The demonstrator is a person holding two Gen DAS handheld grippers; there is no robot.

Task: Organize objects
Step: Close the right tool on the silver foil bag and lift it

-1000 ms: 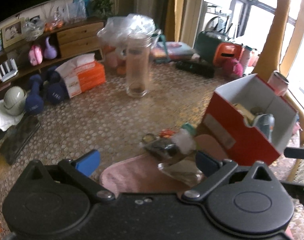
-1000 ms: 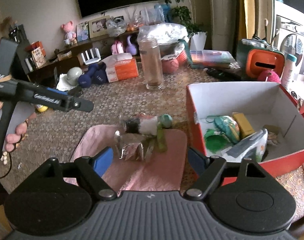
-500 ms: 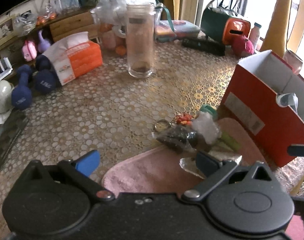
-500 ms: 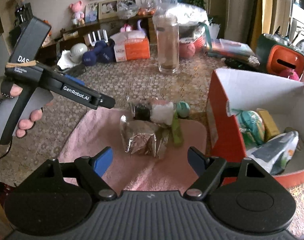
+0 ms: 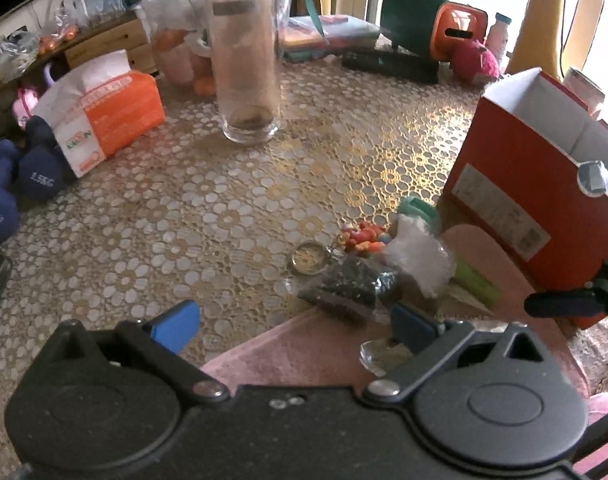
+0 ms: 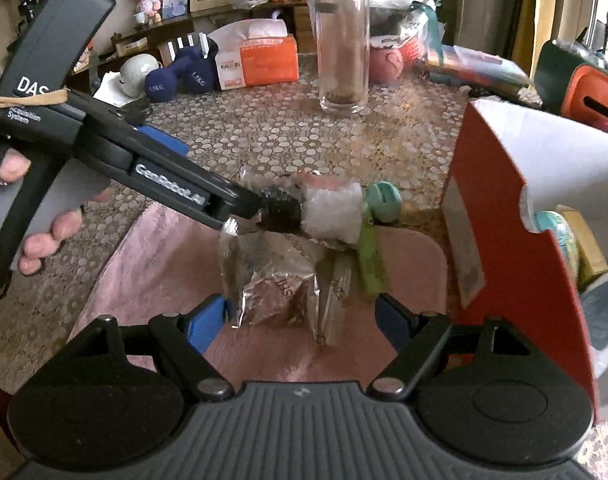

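Risk: silver foil packet (image 6: 270,280) is lying crumpled in a tangle with the dark pouch (image 6: 282,210) and white fluff (image 6: 335,212), so a grab is probably dragging neighbours along or slipping.
Left gripper (image 5: 292,320): fingers are sitting wide apart, holding nothing, dark pouch just beyond them, centre-right of frame.
Right gripper (image 6: 300,316): also spread, empty, foil packet sitting between its fingertips, lower centre.
Box: red box (image 6: 515,240) is waiting at the right edge.
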